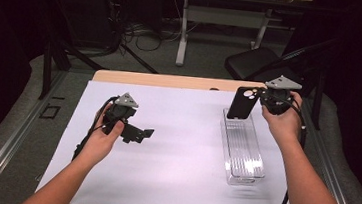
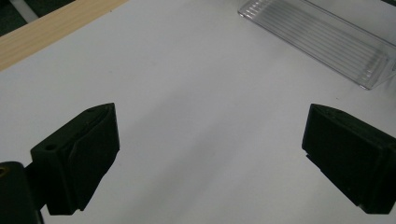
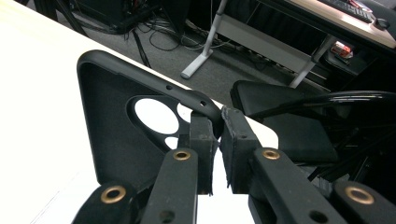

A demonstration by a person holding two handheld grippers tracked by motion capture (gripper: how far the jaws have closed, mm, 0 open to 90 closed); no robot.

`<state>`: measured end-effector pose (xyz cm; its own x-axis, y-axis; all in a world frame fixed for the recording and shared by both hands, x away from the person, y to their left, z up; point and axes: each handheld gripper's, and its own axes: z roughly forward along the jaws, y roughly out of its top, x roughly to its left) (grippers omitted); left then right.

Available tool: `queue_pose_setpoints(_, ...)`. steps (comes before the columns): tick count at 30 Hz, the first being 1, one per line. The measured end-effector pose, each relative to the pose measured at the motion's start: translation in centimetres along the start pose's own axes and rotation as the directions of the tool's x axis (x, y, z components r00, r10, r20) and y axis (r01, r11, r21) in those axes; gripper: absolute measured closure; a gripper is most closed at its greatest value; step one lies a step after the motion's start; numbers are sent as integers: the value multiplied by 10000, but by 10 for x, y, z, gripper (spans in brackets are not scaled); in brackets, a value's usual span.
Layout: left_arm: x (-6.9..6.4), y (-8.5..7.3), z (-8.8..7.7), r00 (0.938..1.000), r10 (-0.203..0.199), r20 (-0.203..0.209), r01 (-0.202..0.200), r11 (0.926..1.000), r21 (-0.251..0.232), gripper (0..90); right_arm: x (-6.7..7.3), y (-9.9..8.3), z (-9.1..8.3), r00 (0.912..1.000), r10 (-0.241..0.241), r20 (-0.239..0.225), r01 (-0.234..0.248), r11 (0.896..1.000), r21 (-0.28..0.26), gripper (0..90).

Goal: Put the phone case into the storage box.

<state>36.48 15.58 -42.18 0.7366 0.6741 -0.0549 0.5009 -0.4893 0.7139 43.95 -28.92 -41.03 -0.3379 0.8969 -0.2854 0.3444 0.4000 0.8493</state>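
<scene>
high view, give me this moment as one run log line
right tongs: shut on black phone case | case: above clear plastic tray far end | left tongs: open, over white sheet

The high view looks forward and down over the whole table [image 1: 161, 180]. The left gripper view hovers close above it, sharing the clear tray [image 2: 327, 37] with the high view. The right gripper view faces outward toward the floor beyond.
</scene>
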Motion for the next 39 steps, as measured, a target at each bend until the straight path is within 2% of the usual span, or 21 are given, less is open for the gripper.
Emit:
queue_pose_setpoints(4,1,1,-2,10000,24,-29,-24,10000,-27,44,5,-3,7,9997,-218,132,217,9997,90,842)
queue_pose_setpoints(9,2,0,-3,10000,21,-67,-20,10000,41,44,6,-7,14,9996,-109,246,106,9998,159,842)
queue_pose_setpoints(13,2,-1,-4,9999,-23,-106,24,10000,51,44,7,-9,19,9993,-210,315,205,9997,156,842)
queue_pose_setpoints(28,3,-3,-3,9999,-13,-127,14,10000,84,44,7,-20,31,9999,-85,133,81,9996,278,842)
queue_pose_setpoints(39,4,-5,0,10000,-66,-56,67,9999,141,44,8,-19,34,9994,-310,173,304,9989,343,820)
